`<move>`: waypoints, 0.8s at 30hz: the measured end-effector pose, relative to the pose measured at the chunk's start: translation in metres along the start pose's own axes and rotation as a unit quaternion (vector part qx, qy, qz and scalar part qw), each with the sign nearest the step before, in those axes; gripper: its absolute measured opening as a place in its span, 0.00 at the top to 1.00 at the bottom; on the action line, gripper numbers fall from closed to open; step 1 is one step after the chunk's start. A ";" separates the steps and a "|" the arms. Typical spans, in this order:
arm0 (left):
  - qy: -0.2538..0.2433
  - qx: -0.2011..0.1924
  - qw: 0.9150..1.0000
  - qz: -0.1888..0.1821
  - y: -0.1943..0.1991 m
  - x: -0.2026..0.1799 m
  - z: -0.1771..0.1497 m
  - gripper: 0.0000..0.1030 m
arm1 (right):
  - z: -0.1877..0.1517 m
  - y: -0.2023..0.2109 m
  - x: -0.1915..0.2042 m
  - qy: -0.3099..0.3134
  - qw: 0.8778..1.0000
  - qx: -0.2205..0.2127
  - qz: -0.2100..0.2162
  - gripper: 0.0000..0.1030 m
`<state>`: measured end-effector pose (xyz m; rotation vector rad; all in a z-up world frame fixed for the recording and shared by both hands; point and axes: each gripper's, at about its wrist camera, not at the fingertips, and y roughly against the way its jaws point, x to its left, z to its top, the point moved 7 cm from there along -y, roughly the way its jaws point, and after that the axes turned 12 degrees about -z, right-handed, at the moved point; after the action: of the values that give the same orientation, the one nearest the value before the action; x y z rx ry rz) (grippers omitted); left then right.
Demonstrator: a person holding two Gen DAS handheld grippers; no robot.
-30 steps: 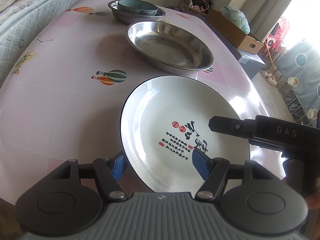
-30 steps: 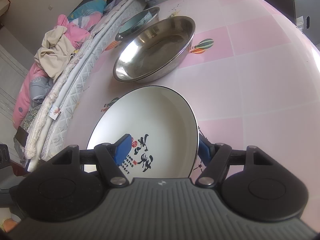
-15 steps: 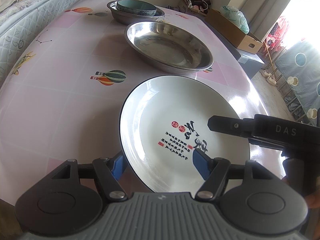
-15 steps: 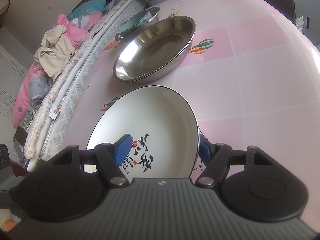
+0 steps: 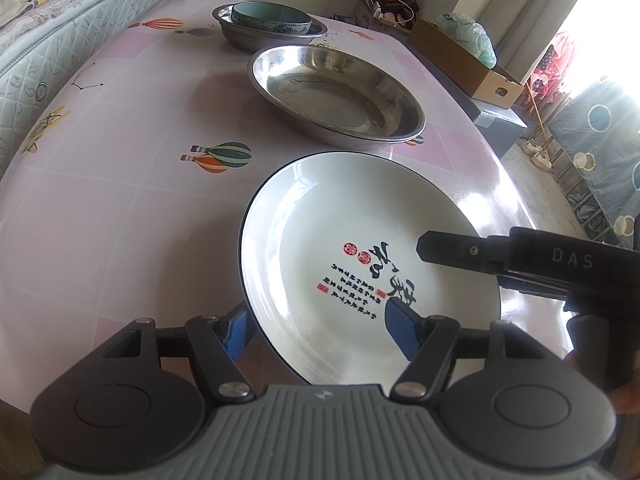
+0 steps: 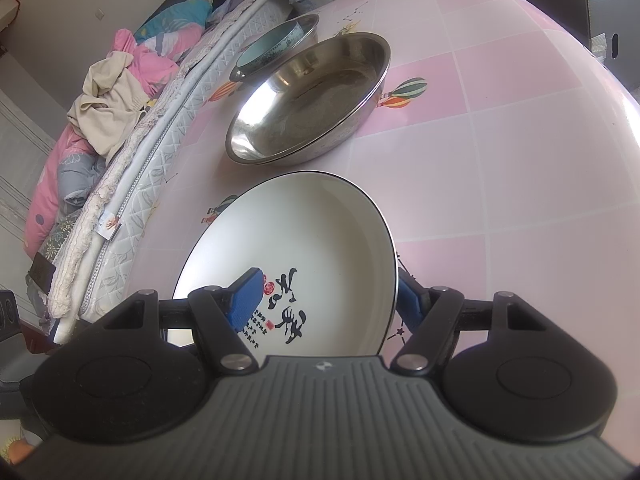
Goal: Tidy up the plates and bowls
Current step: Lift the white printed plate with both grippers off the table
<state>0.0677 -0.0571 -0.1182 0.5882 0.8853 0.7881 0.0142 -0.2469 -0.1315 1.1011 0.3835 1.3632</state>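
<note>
My left gripper [image 5: 318,330] and right gripper [image 6: 324,300] each straddle the white plate's [image 5: 360,248] rim unclamped, low above the table [image 5: 120,200] — closing unevenly could tip it off the near edge.

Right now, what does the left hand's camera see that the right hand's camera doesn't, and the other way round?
Only the left view shows the cardboard box beside the table, the sunlit window and the right gripper's arm reaching over the plate. Only the right view shows the heap of clothes on the mattress. Both show the white plate with black lettering, the large steel basin, the teal bowl sitting in a smaller steel basin, and the pink tablecloth.
</note>
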 end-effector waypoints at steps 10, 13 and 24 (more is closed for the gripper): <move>-0.002 -0.029 0.999 0.039 0.004 0.021 0.011 0.39 | 0.005 0.003 -0.014 -0.017 0.999 -0.024 -0.012 0.35; -0.022 -0.030 0.998 0.058 -0.001 0.022 0.016 0.47 | 0.005 0.000 -0.015 -0.012 0.999 -0.038 -0.020 0.41; -0.040 -0.036 0.996 0.065 -0.004 0.016 0.014 0.65 | 0.000 0.001 -0.019 0.011 0.997 -0.053 -0.055 0.72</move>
<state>0.0868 -0.0483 -0.1212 0.6142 0.7482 0.9041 0.0089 -0.2641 -0.1380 0.9655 0.3781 1.2840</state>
